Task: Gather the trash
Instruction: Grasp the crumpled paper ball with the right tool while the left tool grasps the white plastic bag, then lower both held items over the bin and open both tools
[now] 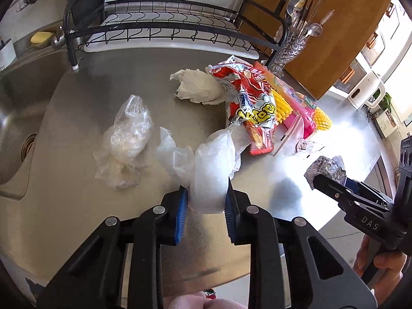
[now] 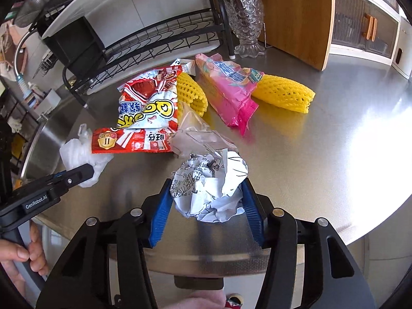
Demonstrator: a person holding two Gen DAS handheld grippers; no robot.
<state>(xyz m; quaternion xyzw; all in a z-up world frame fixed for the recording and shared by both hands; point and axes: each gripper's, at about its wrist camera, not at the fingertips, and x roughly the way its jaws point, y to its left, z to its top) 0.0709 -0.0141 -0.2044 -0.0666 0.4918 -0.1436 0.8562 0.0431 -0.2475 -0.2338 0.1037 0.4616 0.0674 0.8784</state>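
In the left wrist view, our left hand-held gripper [image 1: 206, 200] pinches a white plastic bag [image 1: 208, 170] between its blue pads; a clear crumpled bag [image 1: 126, 139] lies ahead-left on the desk [image 1: 77, 206].

In the right wrist view, our right hand-held gripper [image 2: 206, 195] clasps a crumpled paper ball [image 2: 208, 185]; red snack wrapper [image 2: 146, 113] lies just beyond.

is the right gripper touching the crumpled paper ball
Touching. The right wrist view shows the crumpled paper ball wedged between the right gripper fingers, both blue pads pressed against its sides with no gap.
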